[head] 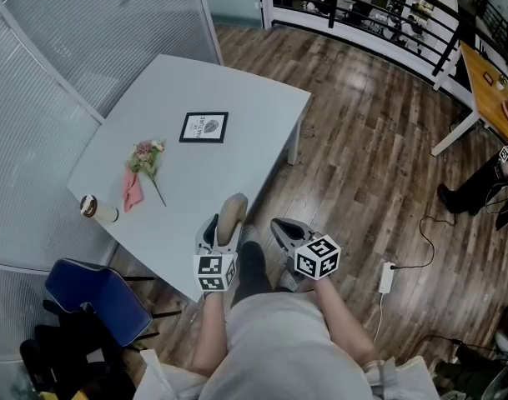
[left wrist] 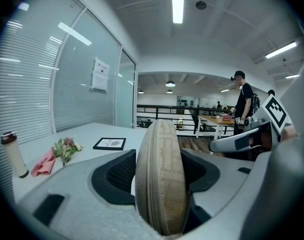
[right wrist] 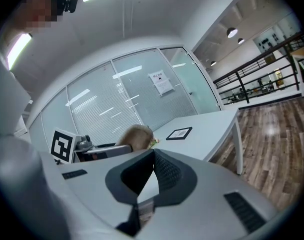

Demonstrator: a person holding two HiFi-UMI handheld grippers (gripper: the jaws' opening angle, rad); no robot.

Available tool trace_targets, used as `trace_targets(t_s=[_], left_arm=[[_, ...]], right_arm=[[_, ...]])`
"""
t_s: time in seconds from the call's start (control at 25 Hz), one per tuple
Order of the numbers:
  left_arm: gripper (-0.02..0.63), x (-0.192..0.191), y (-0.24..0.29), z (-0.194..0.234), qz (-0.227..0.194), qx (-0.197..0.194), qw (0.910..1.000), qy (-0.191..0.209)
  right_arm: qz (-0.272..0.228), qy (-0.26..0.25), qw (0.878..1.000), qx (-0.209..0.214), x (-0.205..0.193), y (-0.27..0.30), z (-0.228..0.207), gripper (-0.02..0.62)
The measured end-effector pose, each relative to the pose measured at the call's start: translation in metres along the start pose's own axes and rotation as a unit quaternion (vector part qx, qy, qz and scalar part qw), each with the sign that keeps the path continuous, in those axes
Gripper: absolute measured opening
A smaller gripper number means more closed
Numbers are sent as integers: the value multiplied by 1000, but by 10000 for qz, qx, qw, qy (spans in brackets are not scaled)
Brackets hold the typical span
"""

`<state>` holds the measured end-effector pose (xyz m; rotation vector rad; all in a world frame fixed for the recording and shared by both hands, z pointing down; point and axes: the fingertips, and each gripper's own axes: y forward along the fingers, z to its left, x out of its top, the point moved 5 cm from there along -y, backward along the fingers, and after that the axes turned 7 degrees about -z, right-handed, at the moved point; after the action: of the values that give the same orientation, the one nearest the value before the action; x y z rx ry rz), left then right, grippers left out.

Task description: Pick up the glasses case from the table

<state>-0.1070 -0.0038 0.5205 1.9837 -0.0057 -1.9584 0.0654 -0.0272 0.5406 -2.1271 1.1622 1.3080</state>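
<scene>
The left gripper (head: 226, 226) is clamped on the tan glasses case (head: 232, 211), which stands on its long edge between the two pads, zip seam facing the camera, at the near edge of the table (head: 237, 73). The right gripper (head: 280, 227) hangs just off that same near edge, over the wooden floor (head: 362, 157), its jaws pressed together with nothing between them. Farther in on the table lie a framed picture (head: 204, 127), a small bunch of flowers (head: 145, 158) beside a pink cloth (head: 133, 192), and a capped bottle (head: 98, 209) on its side at the table's left edge.
</scene>
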Motion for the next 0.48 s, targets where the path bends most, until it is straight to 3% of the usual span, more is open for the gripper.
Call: trace_targets(t_s=[0.48], left_arm=[[256,-1,-1,0,-25,19,10000,-13]], right_arm=[[-7,13,10000,24,-1,0,0,-3]])
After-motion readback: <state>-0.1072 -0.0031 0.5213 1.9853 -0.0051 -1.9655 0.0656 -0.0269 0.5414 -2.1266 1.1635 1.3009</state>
